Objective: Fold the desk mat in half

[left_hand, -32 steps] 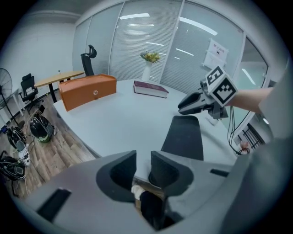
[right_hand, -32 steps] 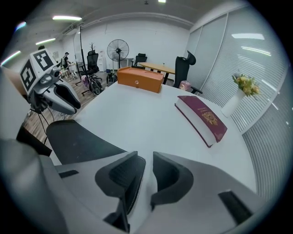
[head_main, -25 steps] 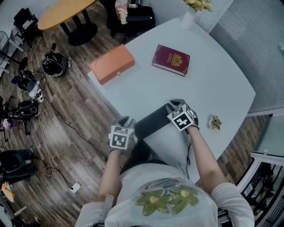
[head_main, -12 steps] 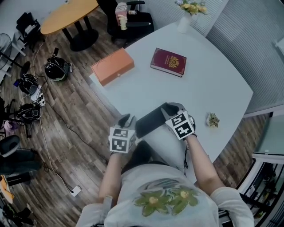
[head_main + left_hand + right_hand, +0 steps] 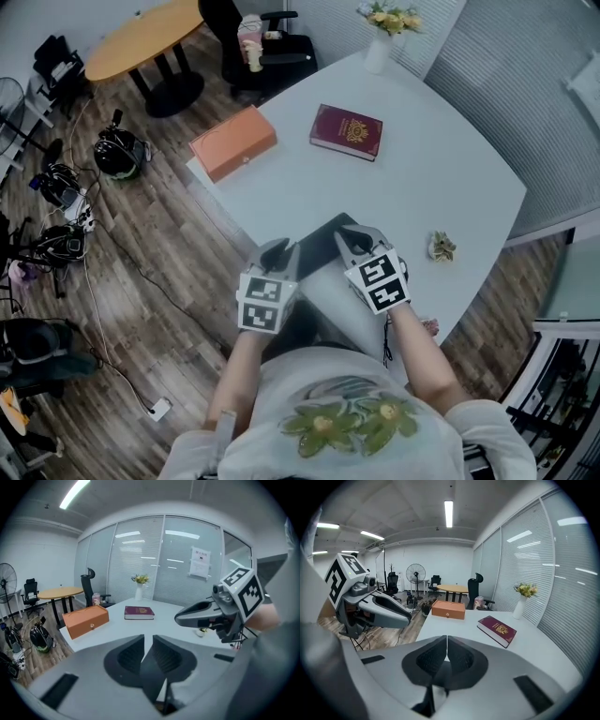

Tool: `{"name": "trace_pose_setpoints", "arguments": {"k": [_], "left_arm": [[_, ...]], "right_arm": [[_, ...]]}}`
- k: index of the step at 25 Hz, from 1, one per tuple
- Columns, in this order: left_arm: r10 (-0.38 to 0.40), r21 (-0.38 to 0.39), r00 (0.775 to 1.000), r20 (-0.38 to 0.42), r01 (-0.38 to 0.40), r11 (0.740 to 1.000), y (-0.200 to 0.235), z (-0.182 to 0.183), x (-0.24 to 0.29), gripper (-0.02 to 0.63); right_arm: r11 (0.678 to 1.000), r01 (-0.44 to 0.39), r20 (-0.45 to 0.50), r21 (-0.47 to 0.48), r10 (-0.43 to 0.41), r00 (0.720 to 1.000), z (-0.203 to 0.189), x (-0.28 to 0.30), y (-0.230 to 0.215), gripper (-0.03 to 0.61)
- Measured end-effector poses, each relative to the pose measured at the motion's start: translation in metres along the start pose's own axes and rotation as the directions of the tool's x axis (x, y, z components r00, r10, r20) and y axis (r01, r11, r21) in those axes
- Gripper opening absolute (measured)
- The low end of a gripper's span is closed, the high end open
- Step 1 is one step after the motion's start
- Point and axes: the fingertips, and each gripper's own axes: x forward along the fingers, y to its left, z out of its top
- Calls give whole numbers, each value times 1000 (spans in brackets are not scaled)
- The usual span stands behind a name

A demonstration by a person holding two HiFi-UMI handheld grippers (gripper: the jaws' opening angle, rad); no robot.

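Observation:
The desk mat (image 5: pixel 317 246) lies at the near edge of the white table (image 5: pixel 450 178). Its near edge is lifted, so a dark strip of it shows between my two grippers. My left gripper (image 5: pixel 281 249) grips that edge at the left. Its jaws have just been closing, and the dark sheet (image 5: pixel 152 677) is pinched between the pads. My right gripper (image 5: pixel 346 235) is shut on the same edge at the right, with the dark mat (image 5: pixel 433 686) running out from under its closed jaws. Each gripper view shows the other gripper close by: the right gripper (image 5: pixel 187 617) and the left gripper (image 5: pixel 401 616).
A maroon book (image 5: pixel 346 132) and an orange box (image 5: pixel 232 142) lie further back on the table. A vase of flowers (image 5: pixel 379 37) stands at the far corner, and a small crumpled thing (image 5: pixel 441 247) lies at the right. A round wooden table (image 5: pixel 141 37) and cables stand on the floor to the left.
Both grippers have risen and drawn closer together, lifting the mat's near edge off the table. The dark strip between them looks shorter.

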Motion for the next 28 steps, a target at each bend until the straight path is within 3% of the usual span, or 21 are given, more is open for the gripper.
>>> {"name": "trace_pose_setpoints", "arguments": {"k": [5, 12, 28], "left_arm": [[-2, 23, 999, 50, 1, 1000, -17, 13, -12, 7], [-9, 40, 996, 94, 5, 999, -32, 22, -30, 5], [-22, 45, 994, 106, 17, 999, -51, 11, -60, 5]], "right_arm": [[999, 14, 45, 42, -16, 999, 6, -19, 9, 17], [998, 13, 86, 64, -19, 996, 13, -41, 27, 17], [999, 24, 132, 46, -30, 991, 21, -75, 63, 17]]}}
